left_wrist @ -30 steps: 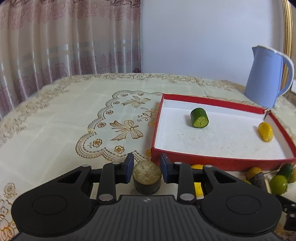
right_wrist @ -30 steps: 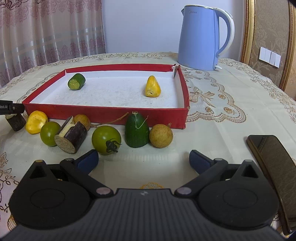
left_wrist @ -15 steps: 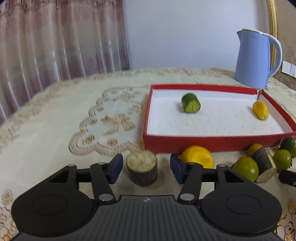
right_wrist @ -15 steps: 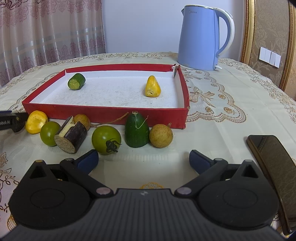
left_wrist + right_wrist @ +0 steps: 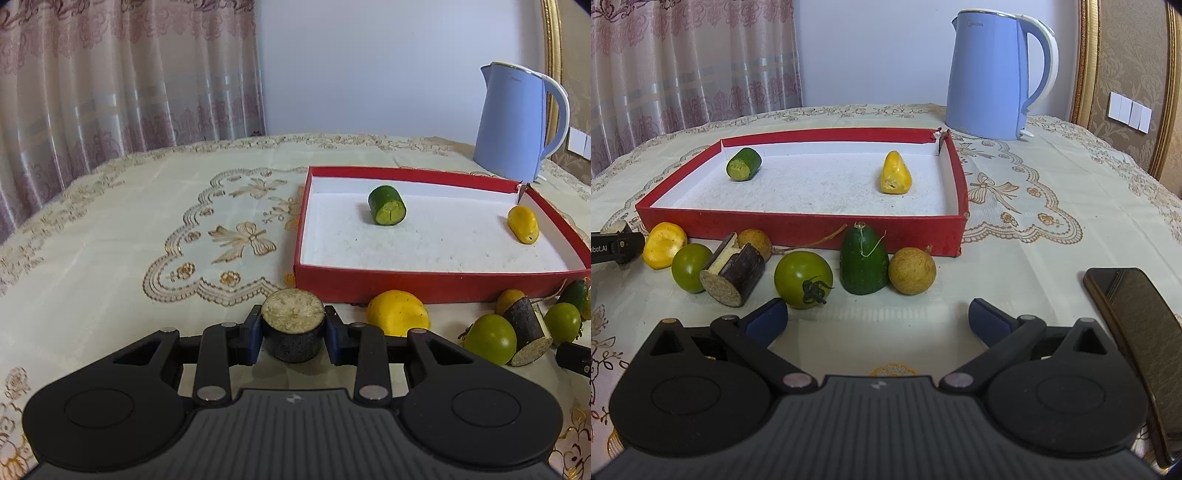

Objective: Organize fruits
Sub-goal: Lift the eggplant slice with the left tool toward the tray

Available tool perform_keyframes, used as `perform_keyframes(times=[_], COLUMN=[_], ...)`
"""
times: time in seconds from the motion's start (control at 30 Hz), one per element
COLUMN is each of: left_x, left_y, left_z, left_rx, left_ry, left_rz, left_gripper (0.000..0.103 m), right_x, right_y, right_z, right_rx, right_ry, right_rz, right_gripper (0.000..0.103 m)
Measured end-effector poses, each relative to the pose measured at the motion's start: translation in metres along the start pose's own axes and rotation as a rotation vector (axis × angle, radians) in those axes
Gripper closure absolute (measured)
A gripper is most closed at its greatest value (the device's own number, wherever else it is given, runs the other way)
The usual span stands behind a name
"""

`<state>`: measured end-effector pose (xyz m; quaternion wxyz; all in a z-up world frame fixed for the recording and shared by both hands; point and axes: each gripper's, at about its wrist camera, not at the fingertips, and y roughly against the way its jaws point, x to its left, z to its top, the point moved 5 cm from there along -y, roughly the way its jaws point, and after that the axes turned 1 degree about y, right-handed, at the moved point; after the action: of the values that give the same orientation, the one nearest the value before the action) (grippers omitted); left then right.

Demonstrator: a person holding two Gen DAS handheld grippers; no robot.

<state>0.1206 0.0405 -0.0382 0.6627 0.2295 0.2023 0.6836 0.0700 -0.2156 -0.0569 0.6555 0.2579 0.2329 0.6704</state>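
My left gripper is shut on a dark cane stub with a pale cut top, near the red tray's front left corner. The tray holds a green cucumber piece and a yellow fruit. My right gripper is open and empty in front of a row of fruits: a yellow piece, a small green fruit, a second dark cane piece, a green tomato, a green half and a brown round fruit.
A blue kettle stands behind the tray's far right corner. A dark phone lies on the cloth at the right, close to my right gripper. Curtains hang behind the table at the left.
My left gripper opened around the cane stub half a second ago and has now closed on it again. The view has shifted a little. My right gripper has not moved.
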Motion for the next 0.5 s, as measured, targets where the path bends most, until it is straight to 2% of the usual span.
perform_keyframes(times=[0.33,0.5], left_x=[-0.017,-0.025], left_y=[0.012,0.016], left_z=[0.022,0.034], left_rx=[-0.049,-0.075], left_ry=[-0.049,-0.056], left_rz=[0.002,-0.003], left_gripper=[0.07,0.07], right_x=[-0.001,-0.006], right_y=[0.001,0.013], right_z=[0.001,0.002], right_rx=[-0.004,-0.067], right_ry=[-0.004,-0.027], right_rz=[0.004,0.067], right_gripper=[0.0,0.0])
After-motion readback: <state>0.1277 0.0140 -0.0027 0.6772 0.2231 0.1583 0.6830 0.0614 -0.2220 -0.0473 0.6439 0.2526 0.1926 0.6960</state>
